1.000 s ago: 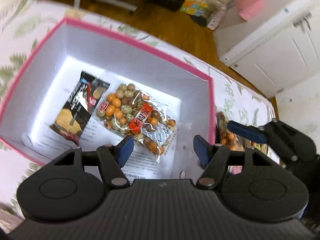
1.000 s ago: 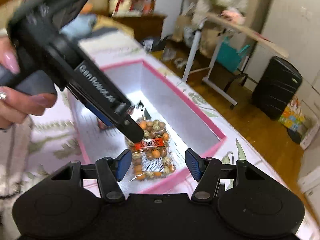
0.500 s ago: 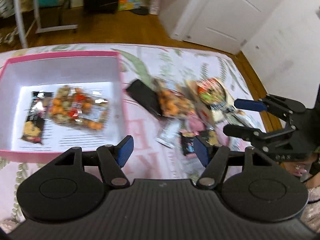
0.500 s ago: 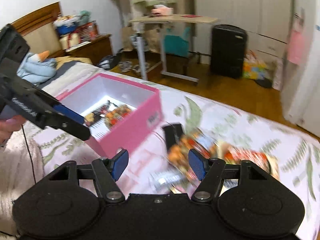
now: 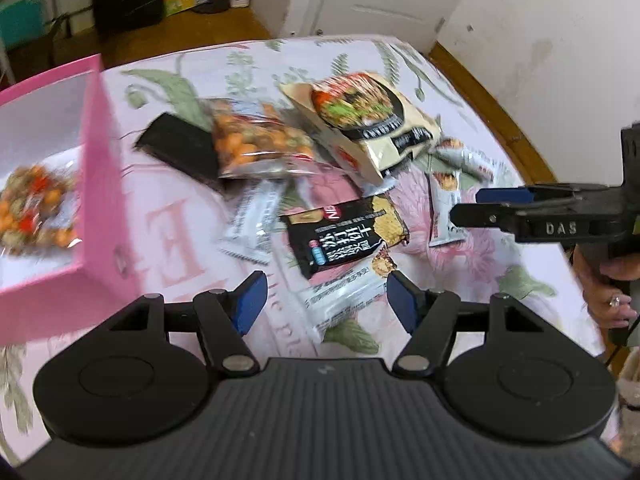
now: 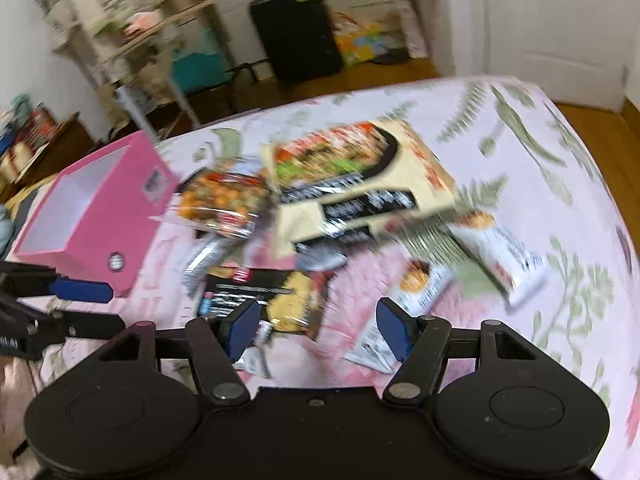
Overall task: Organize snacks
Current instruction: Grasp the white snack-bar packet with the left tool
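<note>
Loose snacks lie piled on a floral bedspread: a black cracker packet (image 5: 344, 236) (image 6: 264, 300), a clear bag of nuts (image 5: 256, 144) (image 6: 220, 200) and a beige noodle bag (image 5: 368, 124) (image 6: 352, 184). The pink box (image 5: 100, 160) (image 6: 104, 216) stands left of the pile with another nut bag (image 5: 32, 208) inside. My left gripper (image 5: 324, 288) (image 6: 112, 306) hovers open just short of the black packet, above a white bar (image 5: 340, 296). My right gripper (image 6: 316, 316) (image 5: 466, 205) is open too, over the pile's right side, holding nothing.
Several small white packets (image 5: 444, 208) (image 6: 504, 252) and a flat black item (image 5: 176, 148) lie among the pile. The bed's edge drops to a wooden floor (image 5: 492, 92) at the right. A black suitcase (image 6: 296, 32) and a desk stand beyond the bed.
Both grippers have swung from over the pink box rightward to the snack pile, rolling as they went. The box now sits at the left edge of both views. Neither gripper took anything.
</note>
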A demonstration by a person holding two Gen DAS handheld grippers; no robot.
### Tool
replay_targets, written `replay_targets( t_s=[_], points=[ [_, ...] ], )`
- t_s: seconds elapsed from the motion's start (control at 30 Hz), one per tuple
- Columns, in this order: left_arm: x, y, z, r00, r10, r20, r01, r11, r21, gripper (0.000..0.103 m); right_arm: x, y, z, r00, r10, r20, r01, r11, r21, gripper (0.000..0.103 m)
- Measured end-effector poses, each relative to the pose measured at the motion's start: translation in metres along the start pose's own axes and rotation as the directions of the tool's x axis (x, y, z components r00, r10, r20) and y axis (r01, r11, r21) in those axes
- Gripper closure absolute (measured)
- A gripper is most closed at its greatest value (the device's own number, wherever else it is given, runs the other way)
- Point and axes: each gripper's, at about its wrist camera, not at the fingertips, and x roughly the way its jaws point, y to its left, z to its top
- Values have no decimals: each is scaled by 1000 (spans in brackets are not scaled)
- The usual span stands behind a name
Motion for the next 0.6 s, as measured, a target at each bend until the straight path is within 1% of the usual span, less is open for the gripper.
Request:
replay_targets(
  t_s=[0.07,0.13,0.17,0.2,0.27,0.3,0.37,0.4,0.43,0.47,0.5,0.53,0.6],
  points=[
    [10,-12,5,1000,17,18,-19,997,78,38,11,-10,-4,999,-31,12,30,999,43,33],
    [20,-24,9,1000,14,20,-16,990,142,38,22,-12,-6,994,-104,17,103,993,51,33],
    [27,-29,11,1000,-2,-1,2,985,170,38,27,-13,-9,990,-137,24,136,990,45,33],
    [33,-33,11,1000,-17,-24,21,981,192,39,30,-15,-11,988,-152,31,151,987,54,33],
    [47,-40,11,996,-30,-82,50,967,252,39,38,-19,-16,988,-154,25,152,985,77,36],
    [54,-42,10,994,-20,-103,48,958,283,39,43,-20,-19,985,-170,26,168,983,80,38],
    [65,-46,4,993,16,-114,24,942,335,39,49,-18,-25,977,-207,46,204,977,67,41],
    [69,-48,1,993,30,-116,14,934,356,40,51,-15,-27,972,-225,62,222,974,50,46],
    [73,-49,-2,993,45,-113,1,925,379,41,51,-11,-29,965,-249,77,247,968,32,50],
    [76,-49,-6,992,60,-108,-12,918,396,43,51,-8,-32,957,-276,90,276,961,11,60],
    [79,-51,-9,991,79,-107,-28,909,416,46,50,-4,-34,951,-291,103,293,956,-10,62],
    [80,-52,-11,989,99,-108,-43,903,428,52,49,-2,-36,949,-296,113,299,954,-16,63],
    [78,-52,-11,987,115,-109,-58,902,427,60,42,3,-40,951,-286,118,290,957,-19,65]
  ],
)
